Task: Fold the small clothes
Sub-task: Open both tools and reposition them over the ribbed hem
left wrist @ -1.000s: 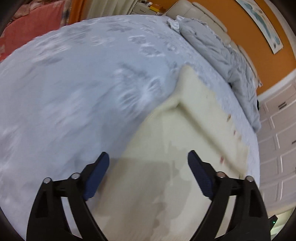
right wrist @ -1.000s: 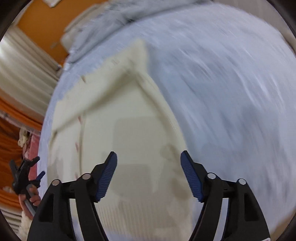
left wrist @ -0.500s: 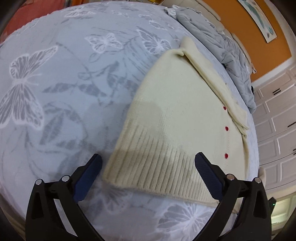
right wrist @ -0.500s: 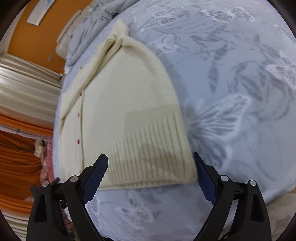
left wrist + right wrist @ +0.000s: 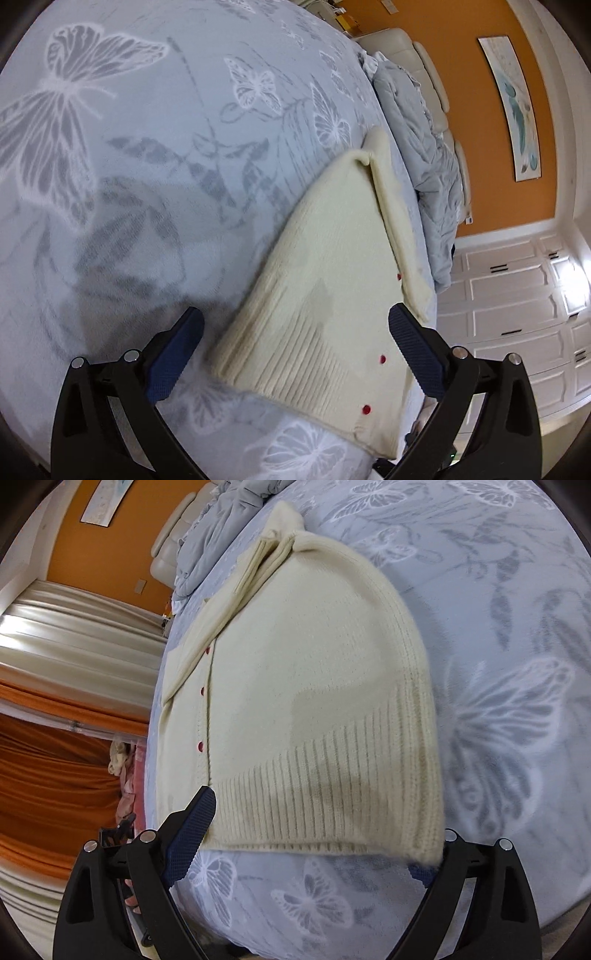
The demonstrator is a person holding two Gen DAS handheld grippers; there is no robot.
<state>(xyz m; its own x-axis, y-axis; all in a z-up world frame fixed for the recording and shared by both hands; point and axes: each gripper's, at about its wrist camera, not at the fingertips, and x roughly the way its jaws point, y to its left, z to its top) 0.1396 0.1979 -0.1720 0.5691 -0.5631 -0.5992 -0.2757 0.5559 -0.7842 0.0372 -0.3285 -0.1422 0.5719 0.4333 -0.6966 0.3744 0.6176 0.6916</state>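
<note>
A small cream knit cardigan (image 5: pixel 325 288) with red buttons lies flat on the butterfly-print bed cover (image 5: pixel 129 147), its sleeves folded in along the middle. My left gripper (image 5: pixel 295 343) is open, its jaws wide apart around the ribbed hem at one corner. In the right wrist view the cardigan (image 5: pixel 314 686) fills the middle. My right gripper (image 5: pixel 310 838) is open at the hem's other side; the hem corner lies over its right finger and hides the tip.
A crumpled grey blanket (image 5: pixel 432 166) lies along the far edge of the bed by a beige headboard and orange wall. White cupboards (image 5: pixel 517 306) stand beyond the bed. Curtains (image 5: pixel 55 646) and a pile of clothes (image 5: pixel 122 771) show at the left.
Both grippers have pulled back from over the cardigan's body towards its ribbed hem and down close to it. They stayed open. The cardigan has not moved.
</note>
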